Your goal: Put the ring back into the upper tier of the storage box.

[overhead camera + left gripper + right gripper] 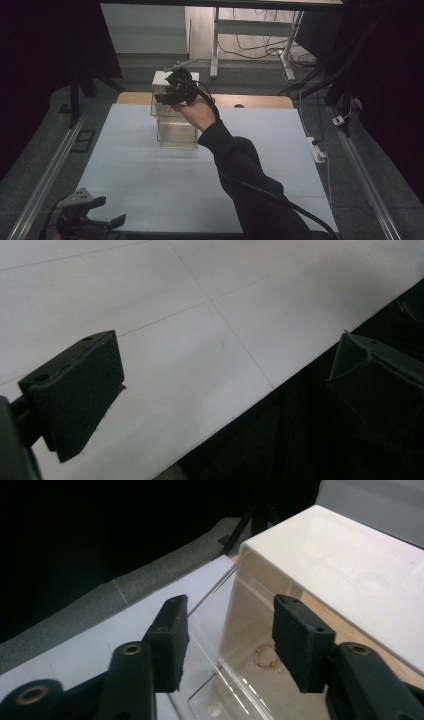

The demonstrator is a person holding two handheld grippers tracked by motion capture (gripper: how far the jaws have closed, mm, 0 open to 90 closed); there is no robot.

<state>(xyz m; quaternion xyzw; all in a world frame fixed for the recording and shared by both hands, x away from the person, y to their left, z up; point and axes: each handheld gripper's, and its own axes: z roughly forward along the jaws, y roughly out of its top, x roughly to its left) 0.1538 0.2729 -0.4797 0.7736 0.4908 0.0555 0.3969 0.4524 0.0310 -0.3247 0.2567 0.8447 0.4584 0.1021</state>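
Item: clear acrylic box [176, 117] with white top, at the far middle of the white table [150, 175]. Long axis runs 12 to 6 o'clock in the high view. A small bead ring [266, 656] lies inside. Right gripper [227, 637] hovers above it, jaws parted, holding nothing. Left gripper [92, 216] at 7 o'clock, open, empty.

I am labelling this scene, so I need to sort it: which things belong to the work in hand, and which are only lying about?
In the job:
- right gripper, open at the box
- clear box with white top
- bracelet inside

Lying about:
- left gripper, open, idle at the table's near edge
- white table
- power strip on the floor
- desk legs behind
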